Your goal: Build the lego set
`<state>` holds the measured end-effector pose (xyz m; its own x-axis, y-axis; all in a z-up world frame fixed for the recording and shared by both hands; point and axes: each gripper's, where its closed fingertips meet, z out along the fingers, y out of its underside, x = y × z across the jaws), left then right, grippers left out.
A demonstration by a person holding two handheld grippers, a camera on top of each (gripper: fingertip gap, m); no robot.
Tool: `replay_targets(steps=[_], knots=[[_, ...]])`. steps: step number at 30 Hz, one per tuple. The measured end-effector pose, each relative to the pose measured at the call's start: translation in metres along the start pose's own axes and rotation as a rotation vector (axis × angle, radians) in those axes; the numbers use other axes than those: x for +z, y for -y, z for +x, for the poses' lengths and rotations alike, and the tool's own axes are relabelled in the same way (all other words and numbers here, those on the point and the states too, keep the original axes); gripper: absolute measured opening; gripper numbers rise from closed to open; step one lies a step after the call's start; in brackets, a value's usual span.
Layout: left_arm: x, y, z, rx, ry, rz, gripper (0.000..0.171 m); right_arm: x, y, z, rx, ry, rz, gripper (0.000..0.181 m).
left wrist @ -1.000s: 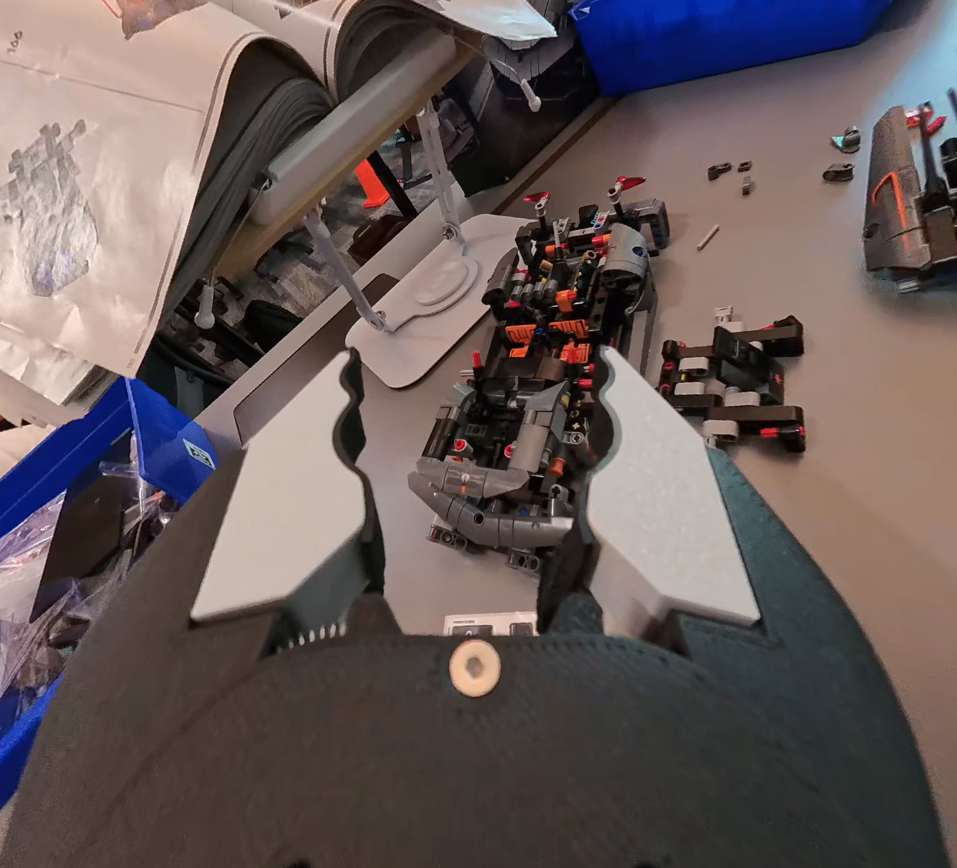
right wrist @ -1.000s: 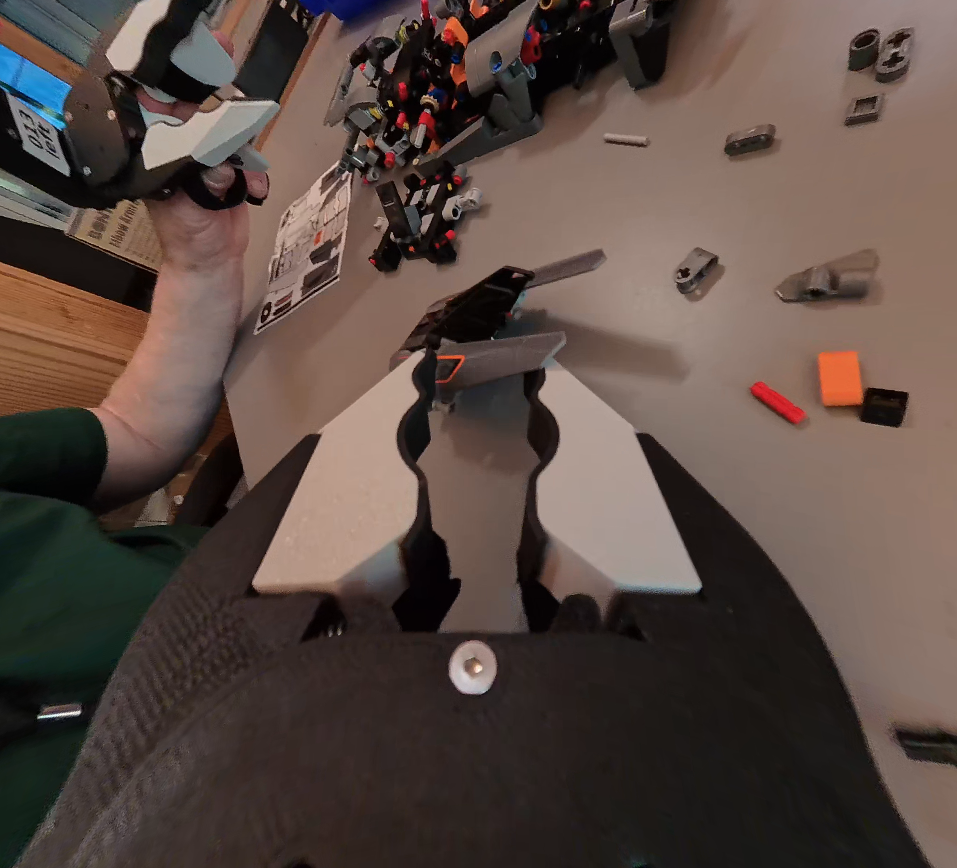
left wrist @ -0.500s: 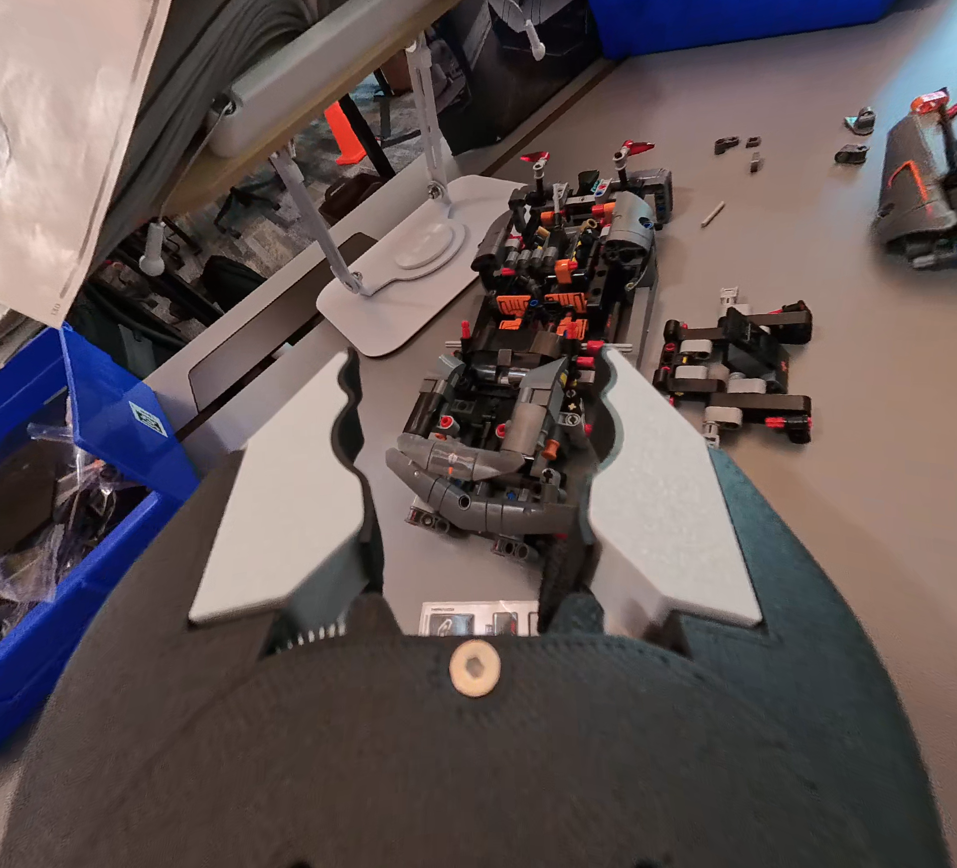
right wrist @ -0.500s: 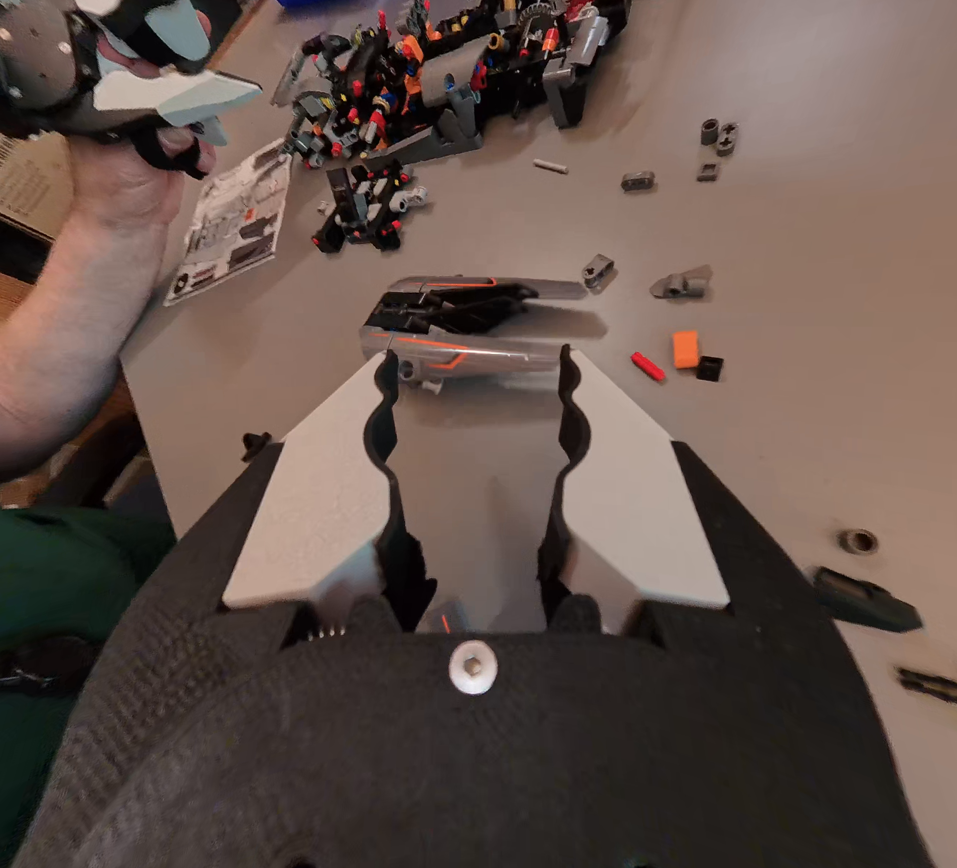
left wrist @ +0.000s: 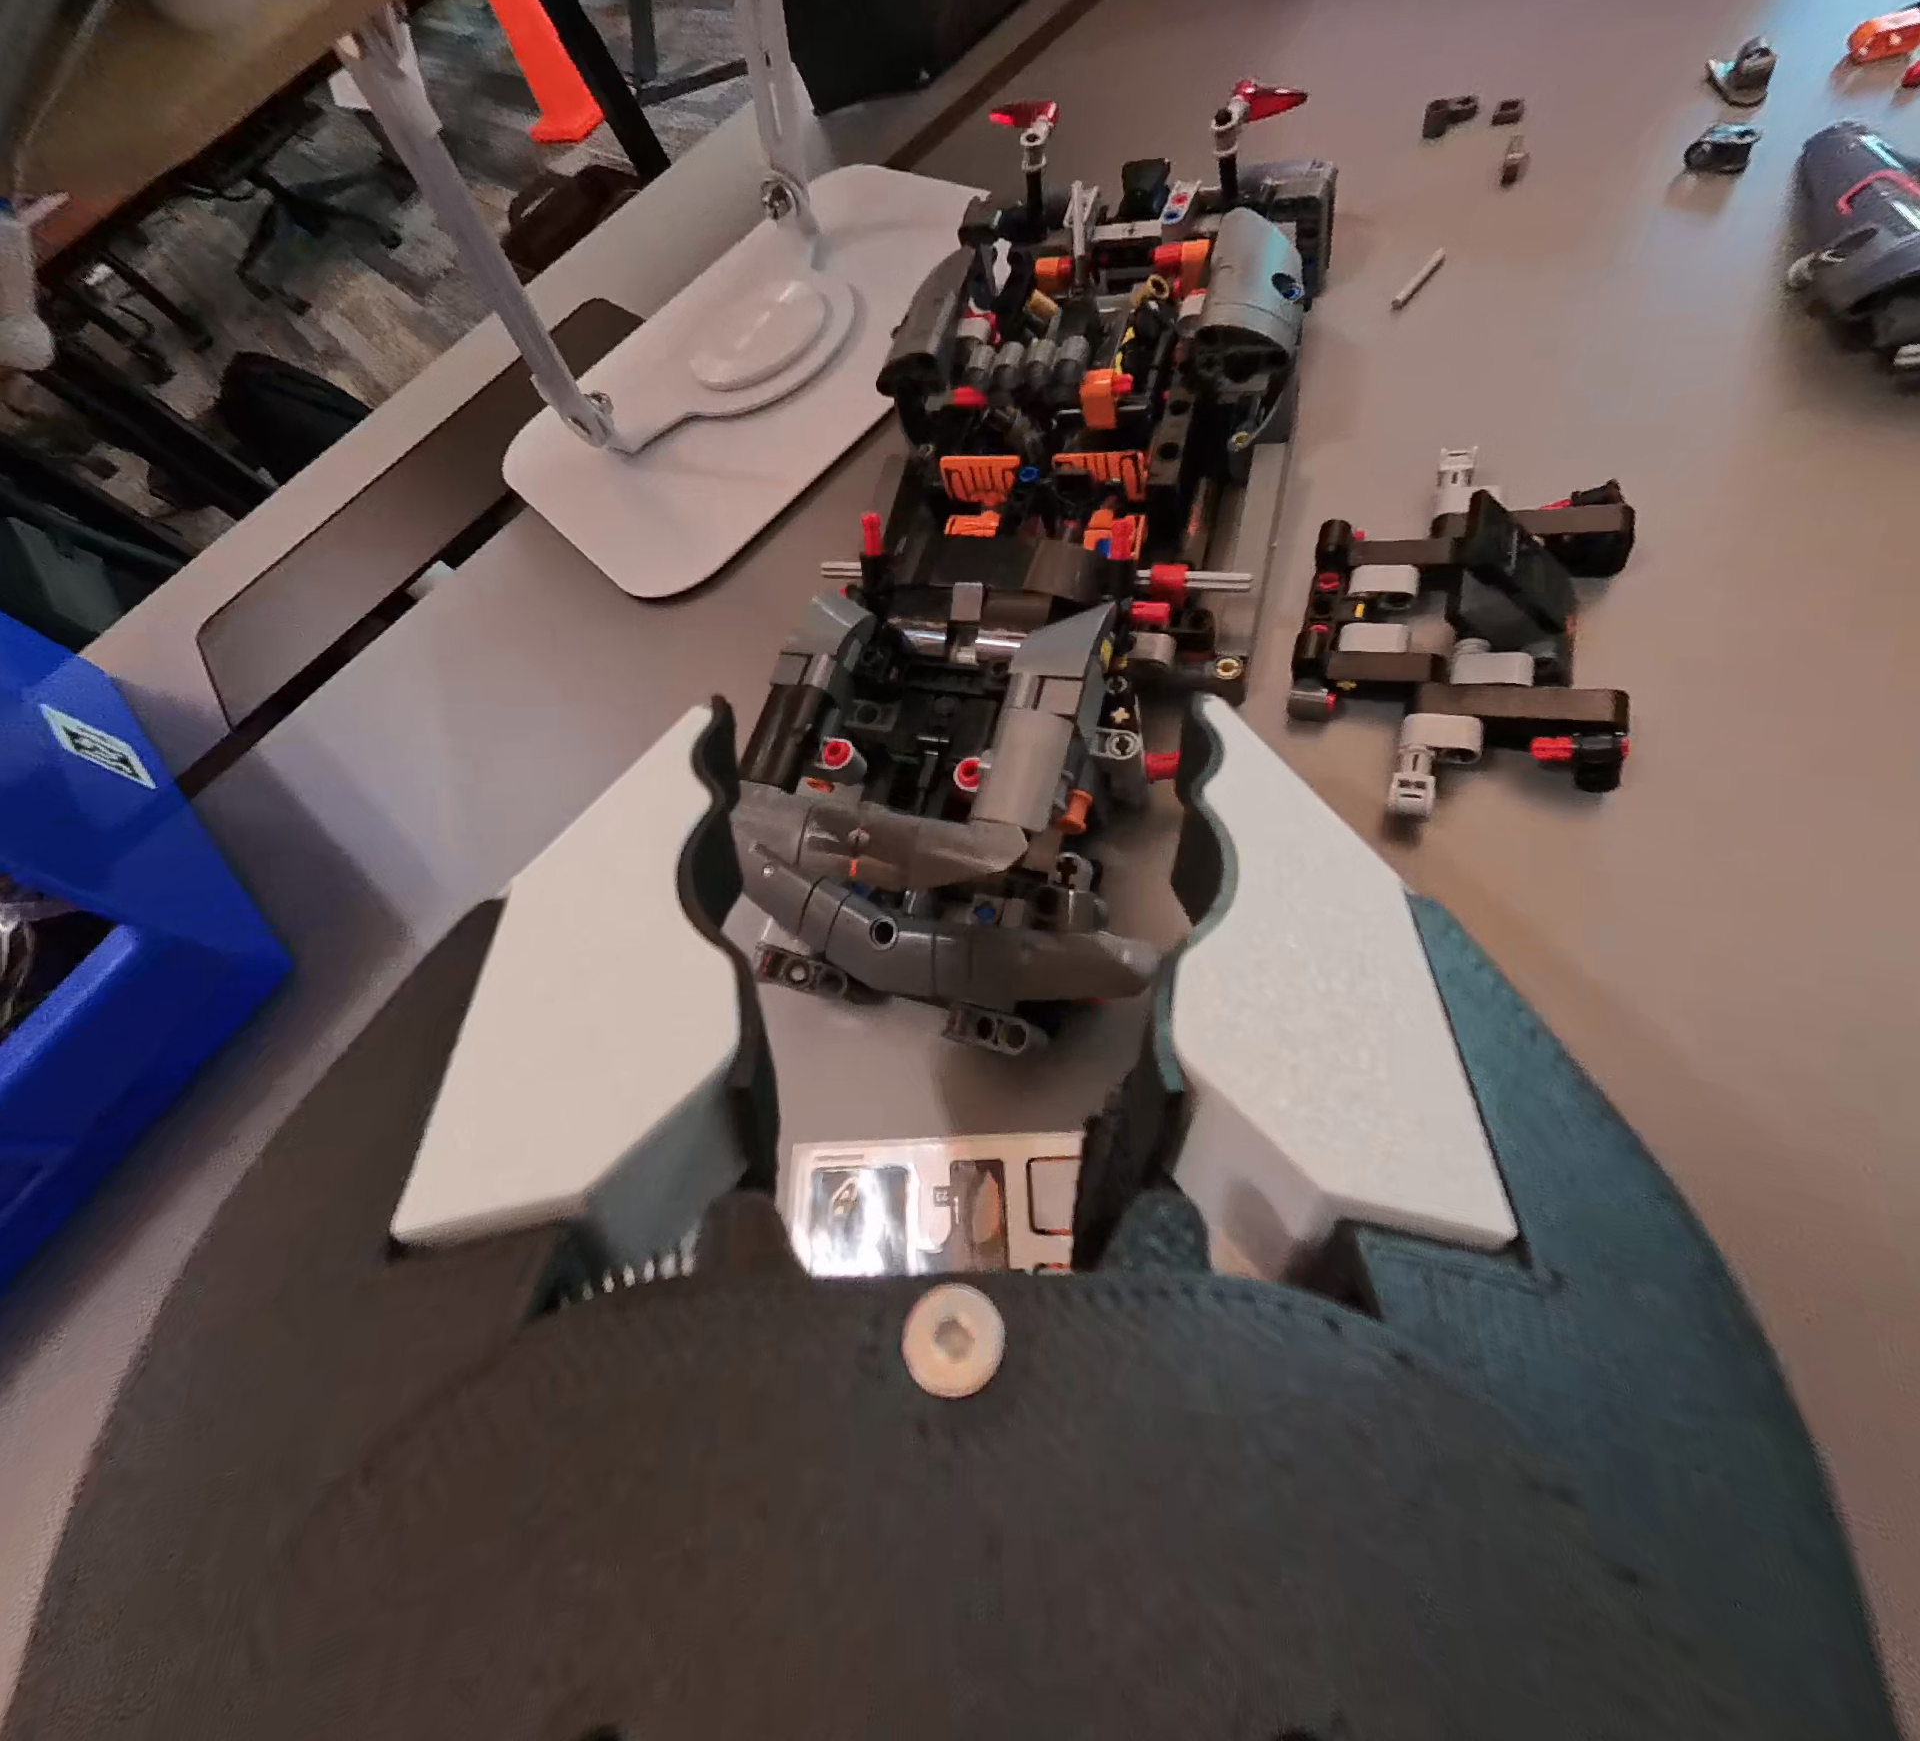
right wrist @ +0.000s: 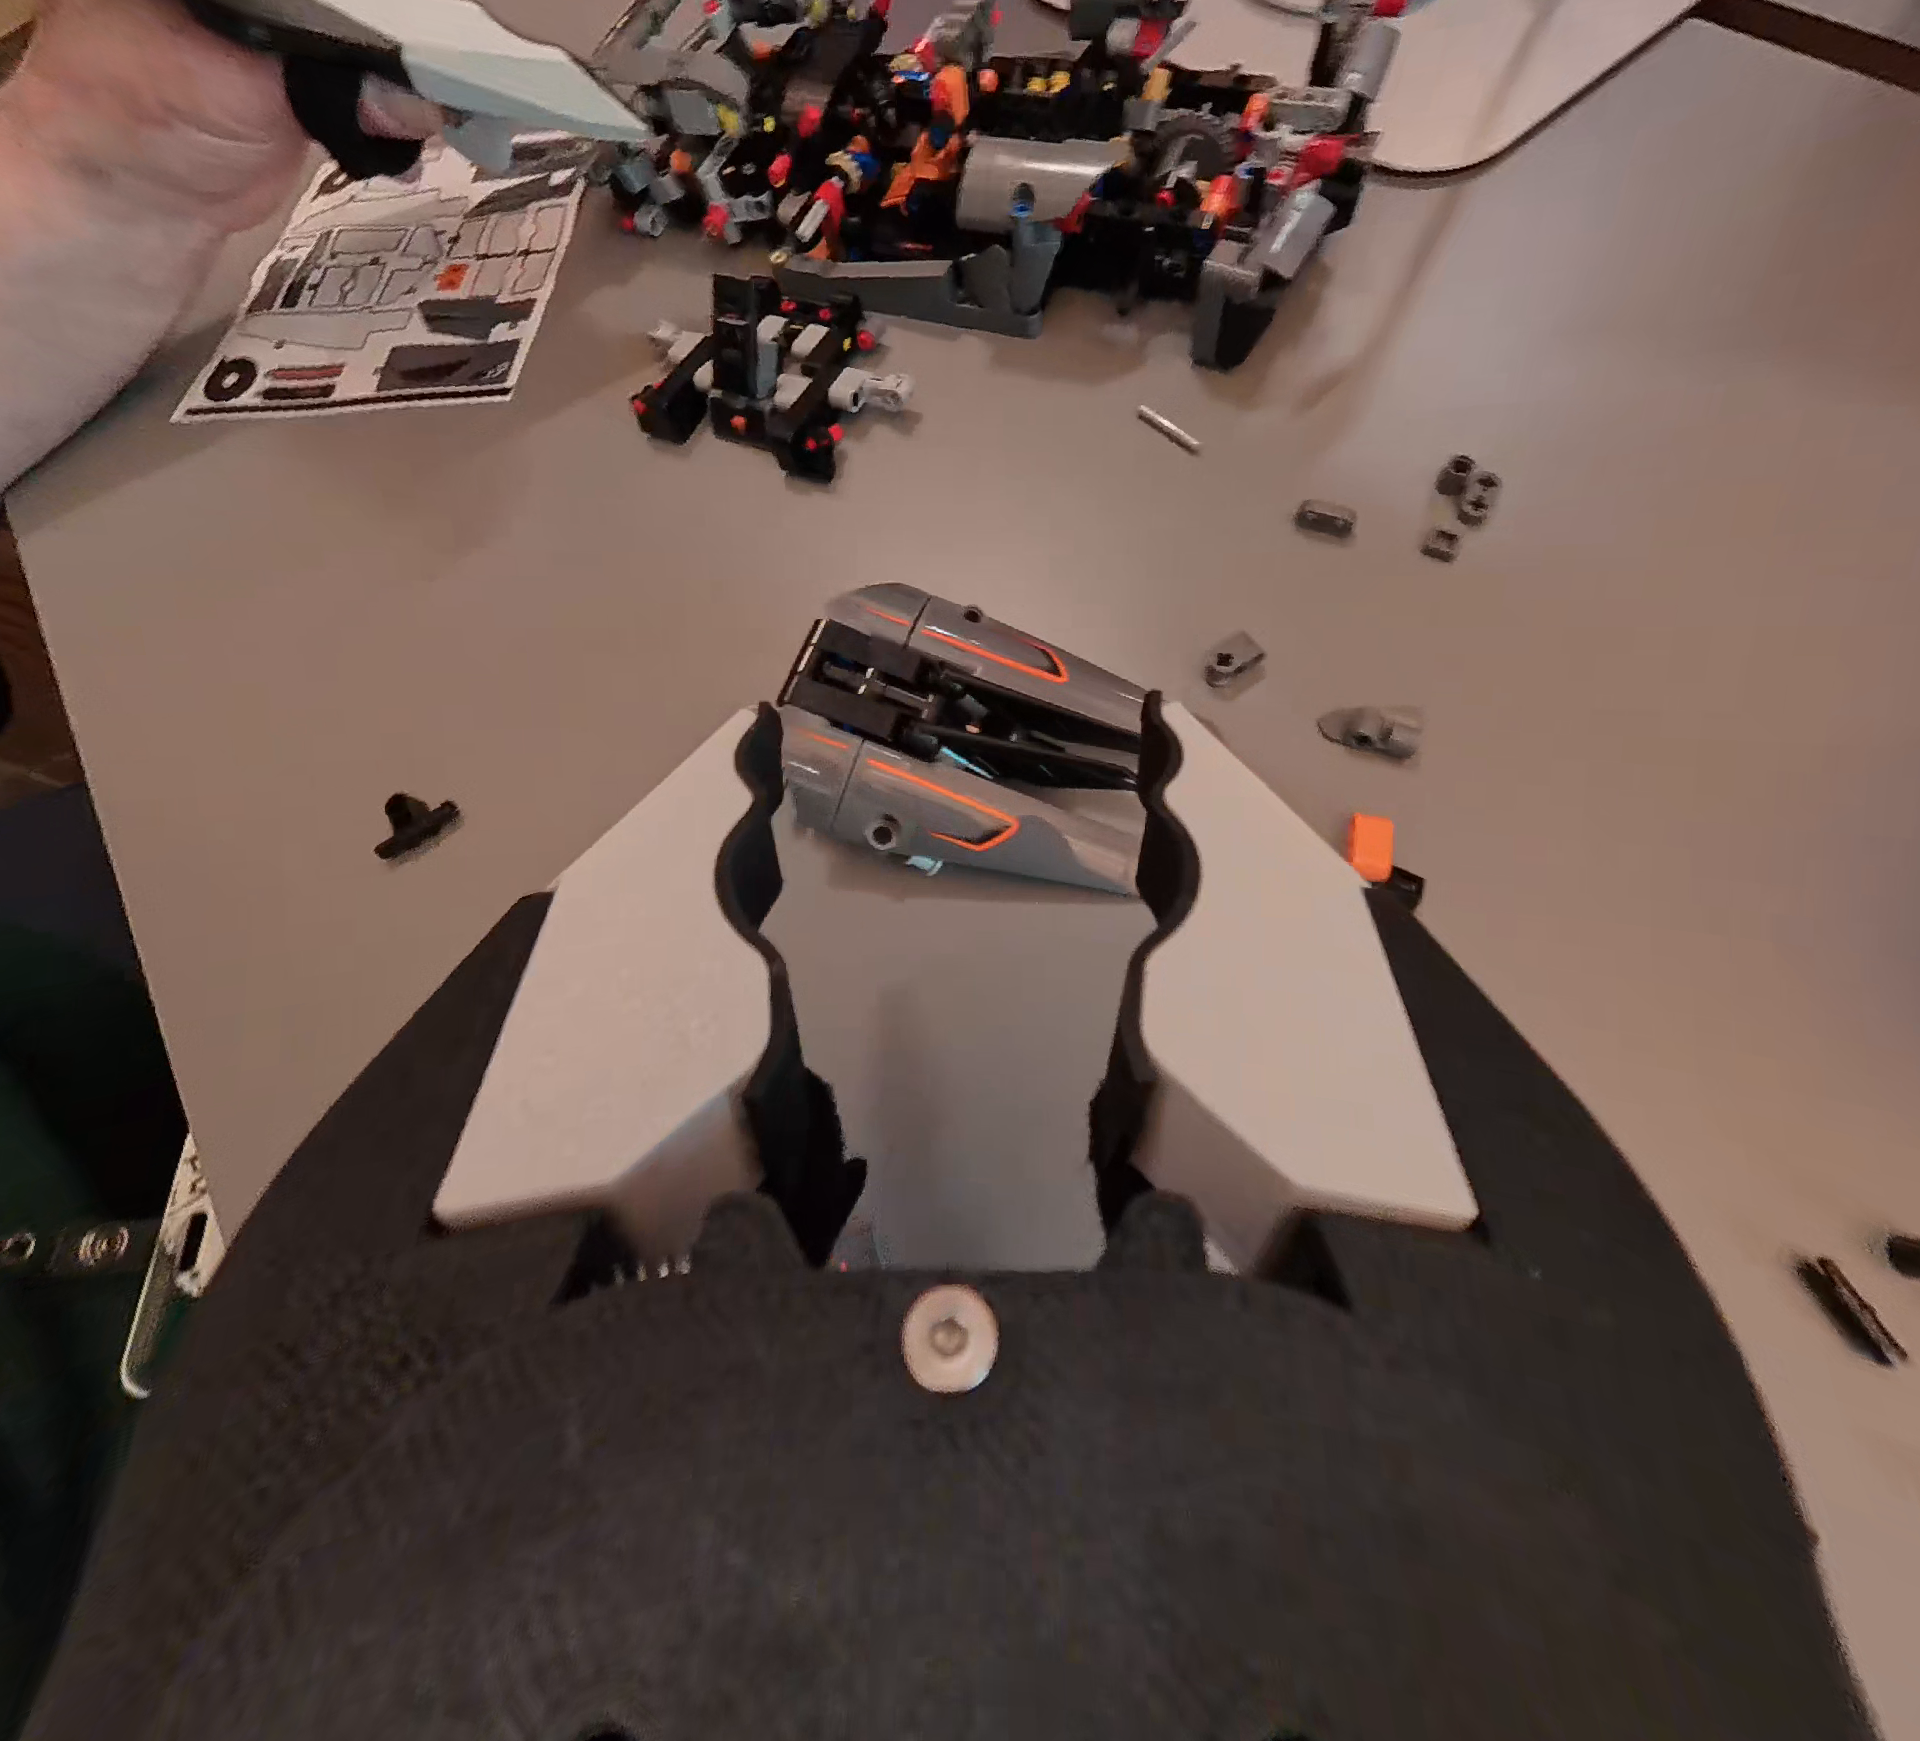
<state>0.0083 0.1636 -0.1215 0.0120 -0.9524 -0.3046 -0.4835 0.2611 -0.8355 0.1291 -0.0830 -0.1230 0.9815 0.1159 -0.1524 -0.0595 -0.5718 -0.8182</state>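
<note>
Grey table (right wrist: 312, 611) holds the car chassis (left wrist: 1049, 611) framed by the spread, empty left gripper (left wrist: 956, 746), while the right gripper (right wrist: 951, 735), also spread, frames the orange-striped body panel (right wrist: 956, 735)

Dark-grey body panel (right wrist: 961, 746) striped orange; chassis (left wrist: 1049, 569) black, grey, orange, red; bin (left wrist: 94, 943) blue.
</note>
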Motion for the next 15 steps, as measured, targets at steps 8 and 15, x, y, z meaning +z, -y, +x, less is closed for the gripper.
replay_targets(steps=[8, 15], knots=[[0.008, -0.007, 0.004, -0.004, -0.025, -0.037, 0.083, 0.014, -0.022, -0.005, -0.430, -0.055, -0.211, 0.086], [0.011, -0.006, 0.006, 0.008, -0.031, -0.037, 0.082, 0.029, -0.038, 0.001, -0.674, -0.058, -0.380, 0.053]])
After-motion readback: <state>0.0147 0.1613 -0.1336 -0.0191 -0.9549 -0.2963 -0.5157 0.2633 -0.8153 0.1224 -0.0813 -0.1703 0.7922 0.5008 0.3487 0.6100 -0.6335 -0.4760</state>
